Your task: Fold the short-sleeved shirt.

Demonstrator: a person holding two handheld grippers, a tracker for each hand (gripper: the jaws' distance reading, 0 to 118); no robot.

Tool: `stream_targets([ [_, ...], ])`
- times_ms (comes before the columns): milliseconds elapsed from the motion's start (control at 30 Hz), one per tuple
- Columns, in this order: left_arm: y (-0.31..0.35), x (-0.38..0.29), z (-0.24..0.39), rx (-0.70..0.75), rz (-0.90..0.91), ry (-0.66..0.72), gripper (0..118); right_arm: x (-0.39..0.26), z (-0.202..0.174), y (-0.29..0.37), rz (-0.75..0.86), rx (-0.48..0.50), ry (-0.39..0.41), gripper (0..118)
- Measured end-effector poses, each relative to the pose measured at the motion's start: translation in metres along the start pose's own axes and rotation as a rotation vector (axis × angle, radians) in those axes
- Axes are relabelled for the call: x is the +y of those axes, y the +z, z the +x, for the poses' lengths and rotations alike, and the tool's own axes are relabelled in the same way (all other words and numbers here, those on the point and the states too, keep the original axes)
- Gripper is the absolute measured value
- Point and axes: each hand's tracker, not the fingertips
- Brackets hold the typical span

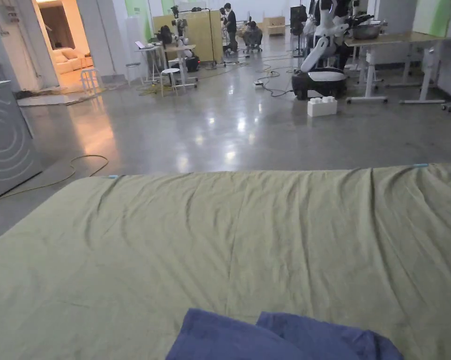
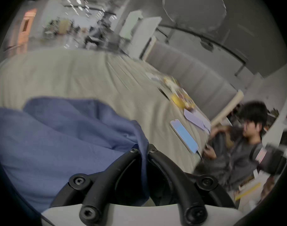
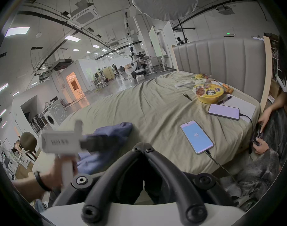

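A blue short-sleeved shirt (image 1: 276, 338) lies bunched at the near edge of a bed covered by an olive-green sheet (image 1: 229, 234). In the left gripper view the shirt (image 2: 58, 136) spreads to the left, and my left gripper (image 2: 143, 150) is shut on a fold of its cloth, which hangs between the jaw tips. In the right gripper view my right gripper (image 3: 142, 148) hovers over the bed's near edge with its jaws closed together and nothing between them. To its left the shirt (image 3: 110, 135) sits partly behind the left gripper's white body, held by a hand.
On the bed's right side lie two phones (image 3: 196, 136), one on a cable, a yellow noodle bowl (image 3: 208, 95), pens and papers, by a padded headboard (image 3: 221, 63). A person (image 2: 247, 148) sits beside the bed. Across the floor stand a washing machine (image 1: 6, 136), tables and a robot (image 1: 322, 51).
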Motion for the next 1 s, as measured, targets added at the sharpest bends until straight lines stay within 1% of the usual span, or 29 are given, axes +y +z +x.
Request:
stream_targets([
  [33,-0.008,-0.015,0.018,-0.026,-0.030,-0.088,5,-0.002,0.002,0.000,-0.004,-0.005,0.005,0],
  [100,-0.020,-0.031,0.039,-0.044,-0.086,-0.147,6,-0.005,0.001,0.000,-0.012,-0.009,0.016,0],
  [167,-0.022,-0.035,0.048,0.015,-0.132,-0.239,8,-0.009,0.000,-0.003,-0.020,-0.006,0.025,0],
  [200,-0.015,-0.034,0.049,0.011,-0.097,-0.257,16,-0.009,-0.003,-0.003,-0.019,0.003,0.031,0],
  [233,-0.002,-0.030,0.046,-0.021,-0.069,-0.256,31,-0.009,-0.005,-0.002,-0.014,0.015,0.038,0],
  [267,0.013,-0.023,0.045,-0.038,-0.032,-0.235,50,-0.009,-0.008,-0.003,-0.006,0.035,0.049,0],
  [300,0.029,-0.015,0.043,-0.036,0.004,-0.228,71,-0.007,-0.013,-0.004,0.001,0.054,0.059,0],
  [333,0.056,-0.002,0.036,-0.021,0.067,-0.239,74,-0.006,-0.017,-0.007,0.009,0.067,0.067,0],
  [367,0.082,0.010,0.034,0.030,0.141,-0.290,73,-0.003,-0.021,-0.010,0.015,0.080,0.075,0],
  [467,0.168,0.035,0.028,0.175,0.338,-0.343,73,0.009,-0.033,-0.017,0.058,0.128,0.096,0],
  [600,0.275,0.038,0.023,0.366,0.565,-0.327,73,0.028,-0.051,-0.018,0.124,0.197,0.124,0],
  [667,0.320,0.027,0.022,0.461,0.641,-0.311,73,0.037,-0.060,-0.014,0.158,0.227,0.159,0],
  [733,0.352,0.013,0.023,0.537,0.701,-0.296,72,0.044,-0.068,-0.008,0.186,0.239,0.188,0],
  [767,0.369,0.005,0.025,0.550,0.721,-0.275,67,0.046,-0.071,-0.005,0.198,0.245,0.201,0],
  [833,0.398,-0.008,0.027,0.508,0.766,-0.263,41,0.051,-0.076,0.003,0.215,0.250,0.222,0],
  [867,0.407,-0.012,0.031,0.531,0.773,-0.251,26,0.052,-0.077,0.008,0.226,0.258,0.229,0],
  [900,0.417,-0.017,0.033,0.596,0.778,-0.240,8,0.054,-0.078,0.012,0.233,0.267,0.229,0],
  [933,0.419,-0.021,0.036,0.650,0.770,-0.248,5,0.055,-0.079,0.016,0.243,0.271,0.226,0],
  [967,0.422,-0.025,0.038,0.669,0.755,-0.258,0,0.057,-0.079,0.019,0.260,0.271,0.219,0],
  [1000,0.422,-0.025,0.041,0.662,0.720,-0.261,0,0.057,-0.079,0.021,0.260,0.273,0.213,0],
])
